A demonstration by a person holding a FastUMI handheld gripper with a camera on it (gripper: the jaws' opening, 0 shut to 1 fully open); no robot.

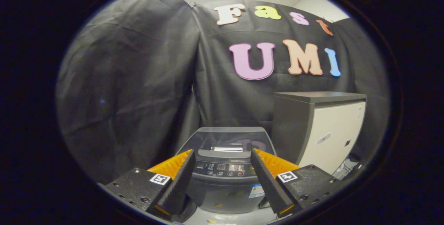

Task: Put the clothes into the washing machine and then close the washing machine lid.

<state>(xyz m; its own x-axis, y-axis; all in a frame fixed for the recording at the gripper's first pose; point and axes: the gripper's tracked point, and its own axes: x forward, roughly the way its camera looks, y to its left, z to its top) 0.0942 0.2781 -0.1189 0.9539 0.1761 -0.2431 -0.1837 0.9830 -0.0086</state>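
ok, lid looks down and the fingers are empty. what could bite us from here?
1. The hand-held gripper is open and holds nothing, so the load step may get skipped.
2. The washing machine has its glass lid lying flat; it likely needs lifting first, and the smooth glass could slip off the fingers.
3. The grey cabinet stands close beside the machine; a wide swing could hit it.

**Tool open, washer ahead**

Tool (222, 169) fingers (180, 180) spread wide, nothing btwn them. Washing machine (227, 183) sits just beyond, framed by fingers; its lid (225, 140) is down, control panel facing tool. Grey-and-white cabinet (322, 128) stands beside washer, w/ black cloth wall (138, 79) behind both.
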